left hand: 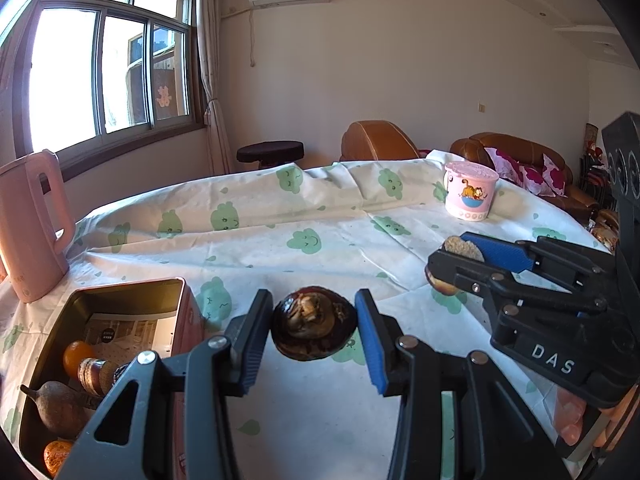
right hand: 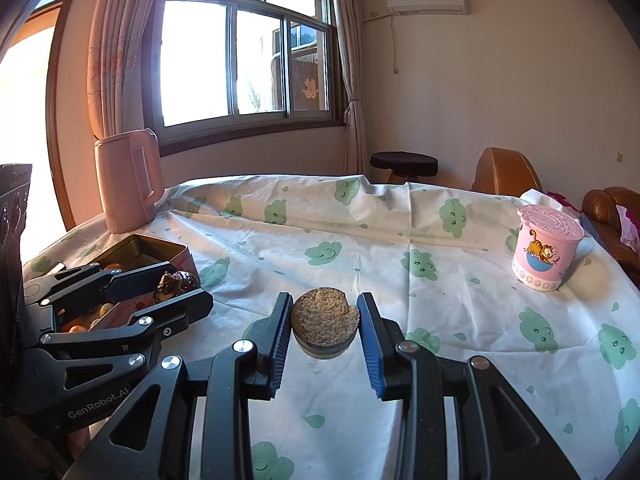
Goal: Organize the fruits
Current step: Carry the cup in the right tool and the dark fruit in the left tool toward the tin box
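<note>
Two fruits are gripped: left hand-held gripper (left hand: 315, 330) clamps a dark fruit (left hand: 314, 328) beside the tin's (left hand: 132, 292) lower-left rim, right hand-held gripper (right hand: 323, 326) a brown slice (right hand: 324, 316) over open table (right hand: 400, 224) mid-frame

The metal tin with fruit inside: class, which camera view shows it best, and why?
The left wrist view. There the metal tin sits close, open, with its inside and several fruits visible. In the right wrist view the tin is farther away and the left gripper hides most of it.

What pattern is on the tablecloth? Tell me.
White tablecloth with green smiling clouds and small green drops; clearest in the right wrist view.
</note>
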Demonstrator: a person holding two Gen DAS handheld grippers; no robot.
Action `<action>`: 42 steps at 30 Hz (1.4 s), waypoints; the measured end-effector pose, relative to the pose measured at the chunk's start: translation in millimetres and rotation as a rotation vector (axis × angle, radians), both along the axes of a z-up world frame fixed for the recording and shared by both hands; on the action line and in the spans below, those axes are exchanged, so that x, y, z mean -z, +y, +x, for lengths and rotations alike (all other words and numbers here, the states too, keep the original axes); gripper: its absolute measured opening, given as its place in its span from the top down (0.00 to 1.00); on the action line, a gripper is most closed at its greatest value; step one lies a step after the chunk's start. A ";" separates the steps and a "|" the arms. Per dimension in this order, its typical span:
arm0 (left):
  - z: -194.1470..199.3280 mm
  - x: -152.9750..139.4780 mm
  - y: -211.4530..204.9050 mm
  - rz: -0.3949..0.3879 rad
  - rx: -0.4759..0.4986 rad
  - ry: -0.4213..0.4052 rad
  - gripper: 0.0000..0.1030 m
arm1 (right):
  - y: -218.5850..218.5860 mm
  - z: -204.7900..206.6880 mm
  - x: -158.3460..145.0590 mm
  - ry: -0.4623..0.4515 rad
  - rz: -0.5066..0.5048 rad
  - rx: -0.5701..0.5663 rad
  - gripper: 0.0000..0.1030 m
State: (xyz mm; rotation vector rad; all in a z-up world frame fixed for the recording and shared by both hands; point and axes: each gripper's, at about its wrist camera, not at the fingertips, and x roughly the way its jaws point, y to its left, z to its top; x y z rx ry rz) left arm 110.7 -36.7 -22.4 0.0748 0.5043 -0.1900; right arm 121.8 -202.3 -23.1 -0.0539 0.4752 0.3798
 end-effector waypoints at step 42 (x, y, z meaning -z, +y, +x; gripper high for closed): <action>-33.3 -10.6 10.0 -0.012 -0.044 -0.137 0.57 | -1.4 -22.5 -8.9 -0.123 0.001 0.024 0.66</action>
